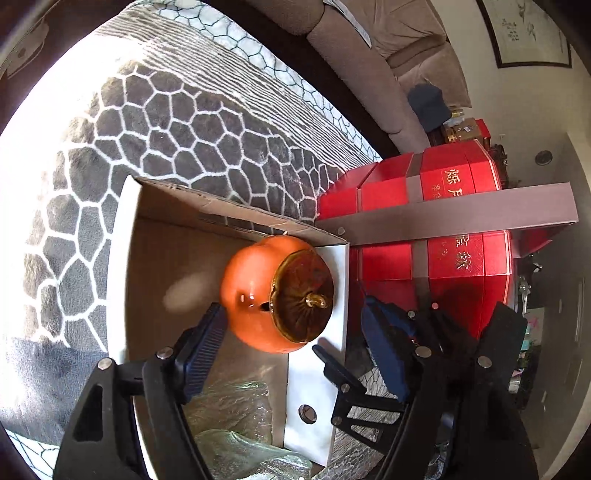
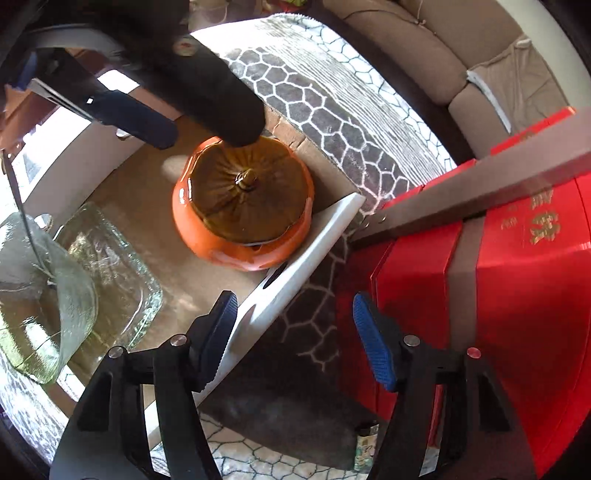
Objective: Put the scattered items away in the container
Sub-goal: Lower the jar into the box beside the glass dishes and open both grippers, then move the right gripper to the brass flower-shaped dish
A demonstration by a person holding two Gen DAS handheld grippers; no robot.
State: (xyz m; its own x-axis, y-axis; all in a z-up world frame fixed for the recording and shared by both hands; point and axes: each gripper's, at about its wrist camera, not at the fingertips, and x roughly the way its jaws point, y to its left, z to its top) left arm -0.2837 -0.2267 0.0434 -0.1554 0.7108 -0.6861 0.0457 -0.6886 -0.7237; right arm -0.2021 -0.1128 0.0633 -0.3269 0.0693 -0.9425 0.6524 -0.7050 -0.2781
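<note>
The biggest thing in play is the container, a shallow cardboard box (image 1: 207, 258) with white outer walls, lying on a grey rug (image 1: 147, 122) patterned in pale honeycomb lines. Hard against its far corner sits a large red gift box (image 1: 436, 229) with gold lettering and a grey band. Inside the cardboard box, tucked into that same corner, is the orange persimmon-shaped jar (image 1: 251, 295) with its brown glazed lid and stem knob; a clear glass dish (image 2: 110, 266) and some clear wrapping lie at the other end.

The left gripper (image 1: 295, 343) has its jaws released, one finger inside the box just beside the jar, the other out over the rug, nothing clamped between them. The right gripper (image 2: 291, 325) also stands with jaws parted, straddling the white box wall and grasping nothing.

The jar looks already delivered, so the step in hand is probably letting go cleanly: draw the left jaws straight back without brushing the glossy side (the loose-looking lid could shift), then clear the wall.

Around the rug, a beige sofa (image 2: 424, 55) curves behind, and a framed picture (image 1: 528, 33) hangs on a pale wall. A small printed item (image 2: 365, 446) lies on the rug near the right gripper, perhaps still to be tidied.
</note>
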